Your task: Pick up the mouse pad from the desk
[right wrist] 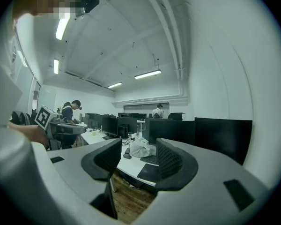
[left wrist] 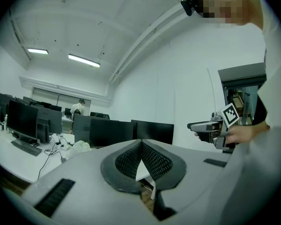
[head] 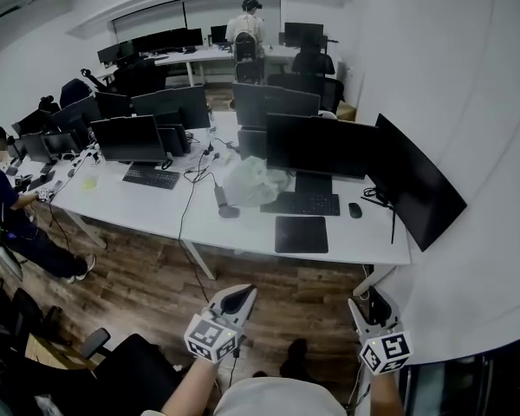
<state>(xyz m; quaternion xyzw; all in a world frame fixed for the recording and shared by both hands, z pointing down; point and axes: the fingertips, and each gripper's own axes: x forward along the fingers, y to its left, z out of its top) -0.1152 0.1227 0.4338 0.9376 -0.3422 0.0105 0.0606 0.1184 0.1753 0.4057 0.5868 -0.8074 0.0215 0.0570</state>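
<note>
The mouse pad (head: 301, 234) is a dark rectangle lying flat near the front edge of the white desk (head: 147, 206), in front of a keyboard. Both grippers hang low over the wooden floor, well short of the desk. In the left gripper view, my left gripper (head: 237, 297) (left wrist: 140, 143) is shut, with its tips touching and nothing between them. My right gripper (head: 357, 308) (right wrist: 136, 156) stands open with an empty gap. Through that gap the mouse pad (right wrist: 149, 171) shows far ahead. Each gripper also appears in the other's view, held level in a hand.
A keyboard (head: 302, 204), a mouse (head: 354, 210) and a white plastic bag (head: 251, 183) lie behind the pad. Monitors (head: 319, 146) stand along the desk, one angled at its right end (head: 416, 189). A person sits at the left (head: 9, 206); another stands far back (head: 245, 29).
</note>
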